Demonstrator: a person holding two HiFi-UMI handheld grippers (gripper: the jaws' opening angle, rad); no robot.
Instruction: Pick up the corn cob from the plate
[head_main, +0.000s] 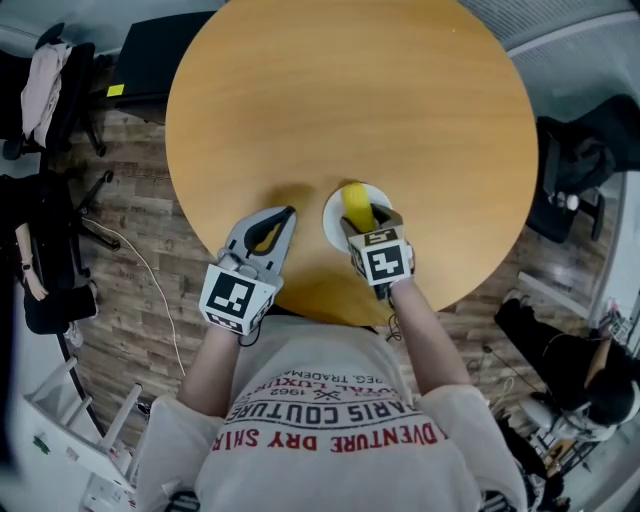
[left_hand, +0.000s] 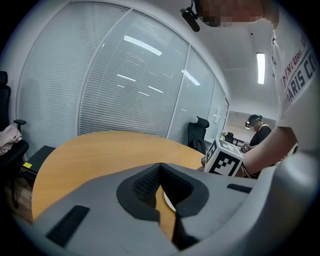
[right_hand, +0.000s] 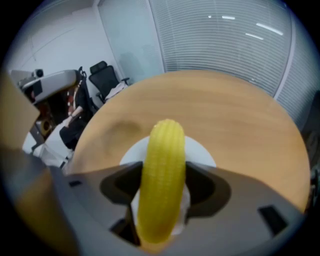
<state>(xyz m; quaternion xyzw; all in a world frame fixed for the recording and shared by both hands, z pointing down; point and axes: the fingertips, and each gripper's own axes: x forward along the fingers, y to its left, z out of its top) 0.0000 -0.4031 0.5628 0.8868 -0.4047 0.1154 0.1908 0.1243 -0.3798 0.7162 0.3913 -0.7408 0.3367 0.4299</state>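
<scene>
Straddling the ribbed yellow corn cob (right_hand: 162, 180), the right gripper (head_main: 370, 219) held its jaws wide apart, pads clear of it. The cob lay on the small round white plate (head_main: 332, 212) on the round wooden tabletop (head_main: 350, 100). The left gripper (head_main: 288, 214) was positioned just beside the plate, jaws together and empty.

Tabletop (head_main: 350, 90) lies open beyond plate (head_main: 333, 218); chairs (head_main: 45, 270) stand well off

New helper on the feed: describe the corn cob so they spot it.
On the round table, near the person, sits a white plate. The corn cob is the only thing on it: long, yellow, between the open jaws of the right gripper.
</scene>
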